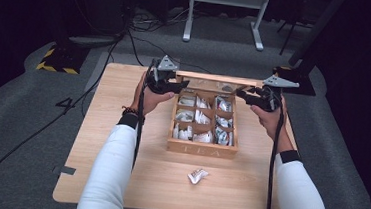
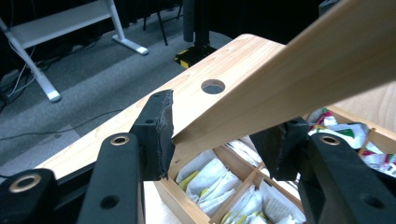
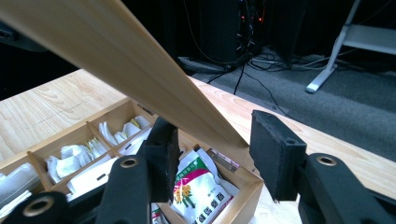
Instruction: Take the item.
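Spread jaws of the left gripper (image 2: 215, 140) and right gripper (image 3: 212, 154) each straddle a corner of the raised lid (image 1: 216, 80), the left pad touching its edge. The lid stands over the tea box (image 1: 201, 148) mid-table (image 1: 119, 159), its compartments full of sachets (image 1: 200, 117); a stray sachet (image 1: 197, 175) lies nearer the person.

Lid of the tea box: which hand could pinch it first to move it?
Probably left. In the left gripper view, the lid corner already touches one pad of the open left gripper. The right gripper also has its jaws around the lid, but a gap shows beside one pad.
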`<action>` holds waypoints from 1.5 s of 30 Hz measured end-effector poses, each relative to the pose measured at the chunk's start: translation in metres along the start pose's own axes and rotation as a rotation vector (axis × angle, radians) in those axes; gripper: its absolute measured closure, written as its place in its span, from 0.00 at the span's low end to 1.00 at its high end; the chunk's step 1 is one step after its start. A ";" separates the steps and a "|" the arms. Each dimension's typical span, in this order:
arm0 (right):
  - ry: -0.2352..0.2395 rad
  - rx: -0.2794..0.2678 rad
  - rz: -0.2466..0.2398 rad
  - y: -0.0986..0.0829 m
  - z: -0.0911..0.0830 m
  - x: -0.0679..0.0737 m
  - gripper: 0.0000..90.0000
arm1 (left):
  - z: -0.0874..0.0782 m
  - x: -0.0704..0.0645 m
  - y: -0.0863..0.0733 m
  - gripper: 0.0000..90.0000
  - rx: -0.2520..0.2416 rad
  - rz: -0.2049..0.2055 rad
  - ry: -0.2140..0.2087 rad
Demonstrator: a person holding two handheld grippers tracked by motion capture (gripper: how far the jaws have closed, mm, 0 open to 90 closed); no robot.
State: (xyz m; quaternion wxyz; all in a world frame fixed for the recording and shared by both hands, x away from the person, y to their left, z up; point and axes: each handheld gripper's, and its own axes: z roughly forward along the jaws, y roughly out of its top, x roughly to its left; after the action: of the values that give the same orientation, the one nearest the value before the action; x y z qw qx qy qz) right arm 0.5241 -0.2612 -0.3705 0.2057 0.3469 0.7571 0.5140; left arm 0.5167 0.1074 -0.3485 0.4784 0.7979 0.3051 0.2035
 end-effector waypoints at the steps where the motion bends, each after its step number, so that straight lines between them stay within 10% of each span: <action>1: -0.001 -0.006 -0.008 0.001 -0.002 0.001 0.59 | -0.002 -0.002 0.000 0.56 0.000 -0.001 0.003; 45: 0.022 0.041 -0.122 -0.004 -0.046 0.042 0.45 | -0.036 -0.048 -0.013 0.53 0.056 0.158 0.036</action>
State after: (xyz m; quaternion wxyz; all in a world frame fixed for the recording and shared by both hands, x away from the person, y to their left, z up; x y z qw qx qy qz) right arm 0.4634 -0.2605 -0.3539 0.2212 0.2986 0.7893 0.4888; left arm 0.4552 0.1023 -0.3450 0.4327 0.8289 0.2552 0.2463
